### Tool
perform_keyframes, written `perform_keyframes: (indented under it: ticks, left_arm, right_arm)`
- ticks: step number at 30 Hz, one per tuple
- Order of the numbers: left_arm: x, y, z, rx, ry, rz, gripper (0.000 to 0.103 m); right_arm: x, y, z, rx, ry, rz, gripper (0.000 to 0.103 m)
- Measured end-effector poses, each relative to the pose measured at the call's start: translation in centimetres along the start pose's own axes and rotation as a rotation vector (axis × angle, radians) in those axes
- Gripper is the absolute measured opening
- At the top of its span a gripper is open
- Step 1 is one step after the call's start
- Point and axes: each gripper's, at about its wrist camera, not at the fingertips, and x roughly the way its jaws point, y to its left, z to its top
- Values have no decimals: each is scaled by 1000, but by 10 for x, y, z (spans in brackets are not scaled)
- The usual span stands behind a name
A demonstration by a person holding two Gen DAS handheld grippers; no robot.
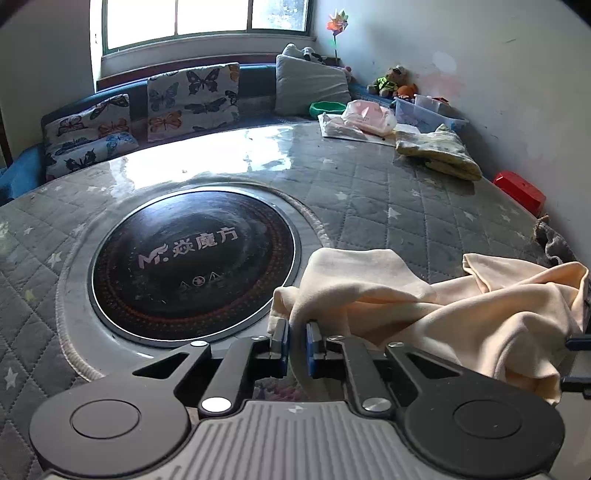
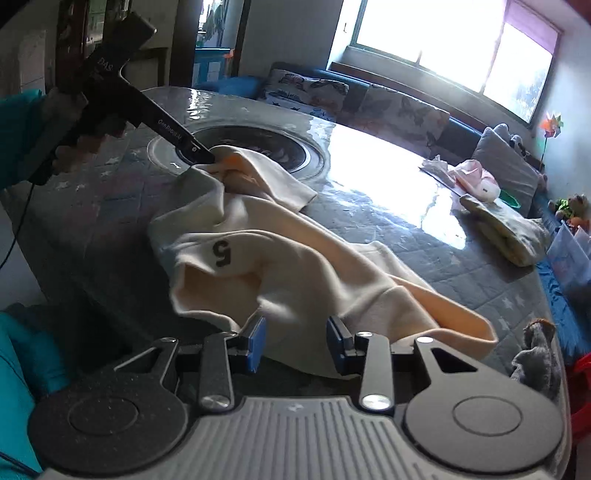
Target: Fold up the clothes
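Cream garment point(image 2: 295, 266) lies crumpled on the near right part of the quilted table point(image 1: 388, 199), one edge reaching the rim of the round black cooktop point(image 1: 192, 258) set into the table's middle. A black "5" point(image 2: 222, 253) shows on a fold facing the right wrist camera. Left gripper point(image 1: 297, 341) is clenched on a bunched edge of the garment next to the cooktop; blue pads point(image 1: 283, 343) sit close together with cloth pinched between them, and the right wrist view shows the same tip buried in a knot of fabric. A hand point(image 2: 70, 122) with a teal sleeve holds that gripper. Right gripper point(image 2: 296, 341) is at the garment's near edge, jaws apart, pads not pressing; cloth lies past and below the gap, nothing grasped. A folded yellow-green cloth point(image 1: 439, 155) sits on the far right of the table, well apart from the garment, with a pink-and-white bag point(image 1: 365, 118) beyond it. A grey rag point(image 2: 535, 354) hangs at the table's right edge. Butterfly cushions point(image 1: 192, 99) line a bench under the window point(image 1: 207, 18). Glare washes the far tabletop.
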Motion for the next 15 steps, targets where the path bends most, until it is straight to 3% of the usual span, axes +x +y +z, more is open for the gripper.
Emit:
perform_keyframes:
  ticks: [3, 7, 10, 12, 15]
  left_arm:
    - [-11, -2, -1, 8, -18, -2, 11]
    - [-26, -9, -3, 25, -47, -20, 12]
    - [-27, -13, -4, 41, -50, -8, 12]
    - [-25, -11, -3, 27, -45, 1, 13]
    - [-21, -6, -5, 4, -36, 11, 18]
  right_arm:
    - [-6, 0, 5, 59, -57, 19, 34]
    - [0, 5, 13, 43, -59, 16, 34]
    - [15, 14, 12, 13, -20, -15, 21]
    - [23, 21, 6, -26, 5, -51, 5]
    - [12, 24, -1, -39, -19, -47, 2]
